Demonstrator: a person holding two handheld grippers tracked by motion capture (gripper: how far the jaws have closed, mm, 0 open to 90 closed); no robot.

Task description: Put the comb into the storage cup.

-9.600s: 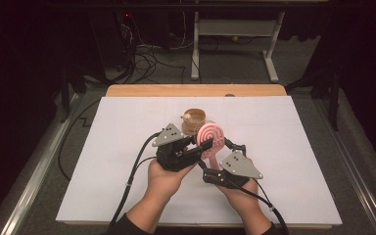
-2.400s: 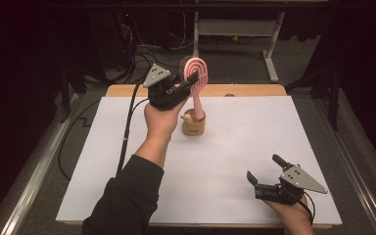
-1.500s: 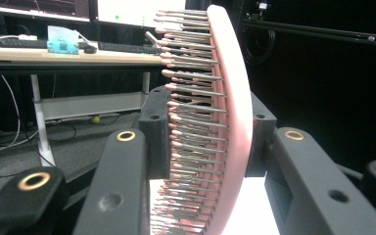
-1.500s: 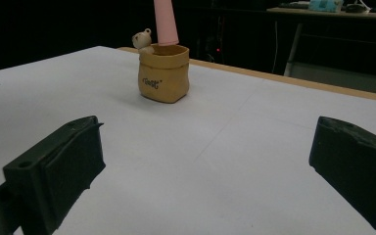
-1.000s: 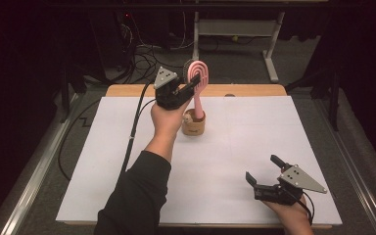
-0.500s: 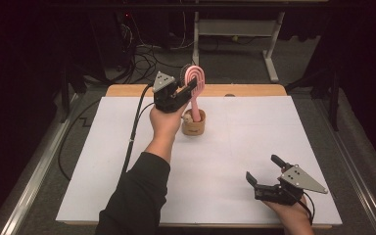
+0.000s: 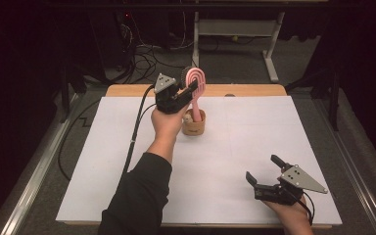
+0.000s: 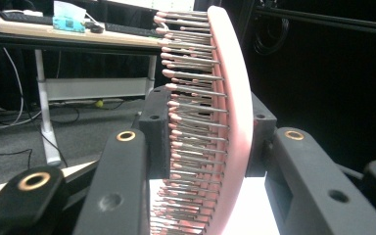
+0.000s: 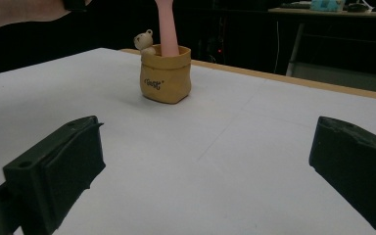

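Jaws on the left gripper (image 7: 192, 89) are clamped on the head of a pink hairbrush (image 7: 197, 83) — in the left gripper view you can see the pink back of the brush (image 8: 235, 122) pressed against one pad and the bristles squashed up against the other. That brush stands nearly upright, handle down, with the handle end inside a small tan holder (image 7: 194, 123) that looks like a little paper bag; there's a tiny bear figure (image 9: 144, 41) peeking over its rim beside the handle, and some dark lettering on the front that's too small to read. Holder sits toward the far middle of the desk (image 7: 254, 142), on the white sheet covering it.

Right gripper (image 7: 266, 171) is well apart from all that, resting low at the near right of the desk in the person's hand — its jaws are spread wide with nothing between them. From the right gripper view the holder (image 9: 166, 73) and the pink handle (image 9: 167, 27) sit farther off, roughly between the two black jaws.
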